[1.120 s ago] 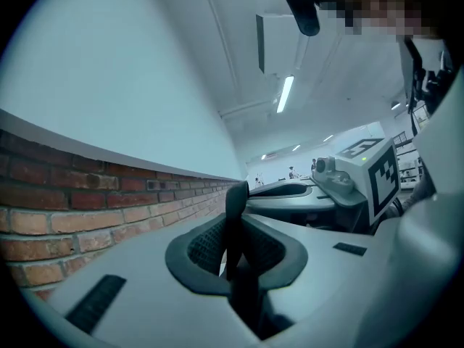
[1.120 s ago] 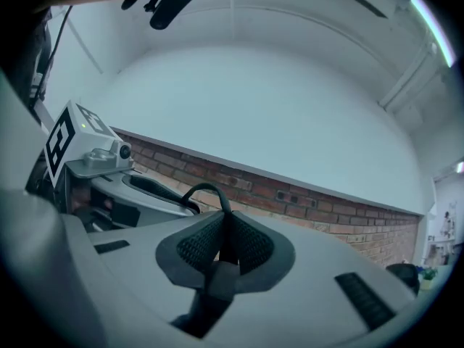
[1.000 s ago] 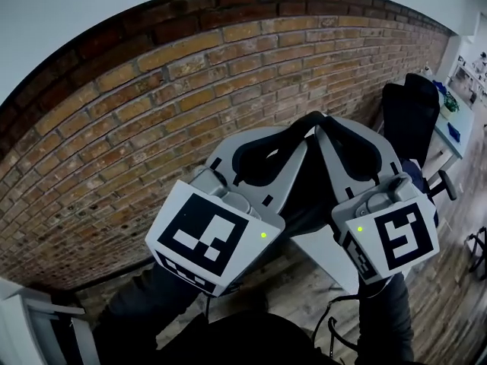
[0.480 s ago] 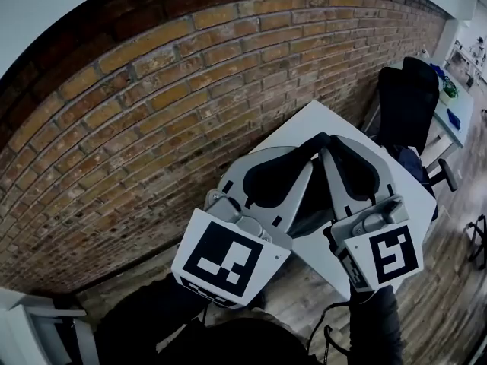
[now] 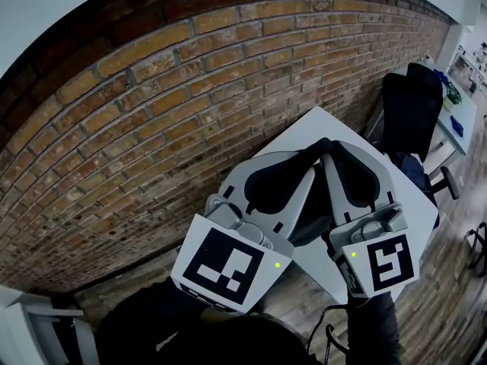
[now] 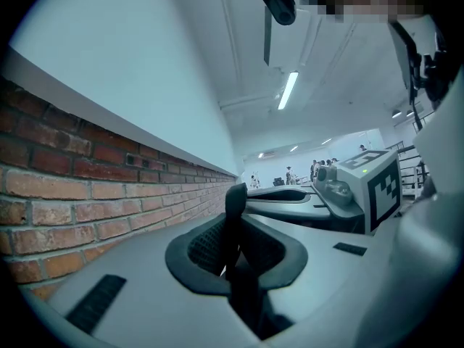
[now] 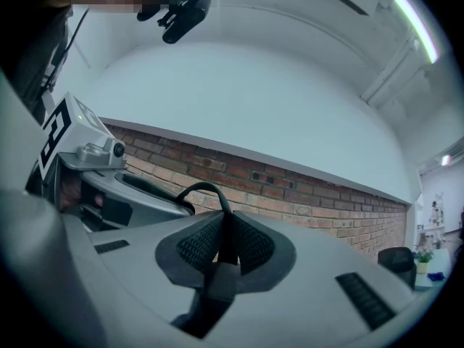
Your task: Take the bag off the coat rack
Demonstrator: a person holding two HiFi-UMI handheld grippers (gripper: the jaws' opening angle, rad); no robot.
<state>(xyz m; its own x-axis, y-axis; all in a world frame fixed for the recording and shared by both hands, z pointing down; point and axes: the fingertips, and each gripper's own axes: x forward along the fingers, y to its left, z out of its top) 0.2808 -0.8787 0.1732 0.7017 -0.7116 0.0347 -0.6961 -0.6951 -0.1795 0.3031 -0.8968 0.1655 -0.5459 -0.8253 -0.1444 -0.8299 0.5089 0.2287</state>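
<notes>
Dark strap of the bag pinched in both grippers above a white table. Chief hazard, as judged: the narrow strap sliding out through the ribbed pads, since each grip takes only a thin band and the load would pull along it; a second hazard is the two grippers, nearly tip to tip, drawing apart unevenly, so that the bag swings against the table's far corner. The left gripper has its jaws closed almost together on the strap, which stands upright between the pads and rises past their tips; the right gripper has its jaws likewise closed on the same strap, which arches out of the tips as a short loop toward the left gripper. In the head view the two sets of tips converge over the table, toward its far corner, the strap bridging them; the bag itself is probably the dark shape beneath and between the gripper bodies, otherwise hidden. The coat rack appears in no view, so whether the bag hangs clear of it cannot be told. Beyond the table's far edges, a brick wall; off its right corner, a black chair.
</notes>
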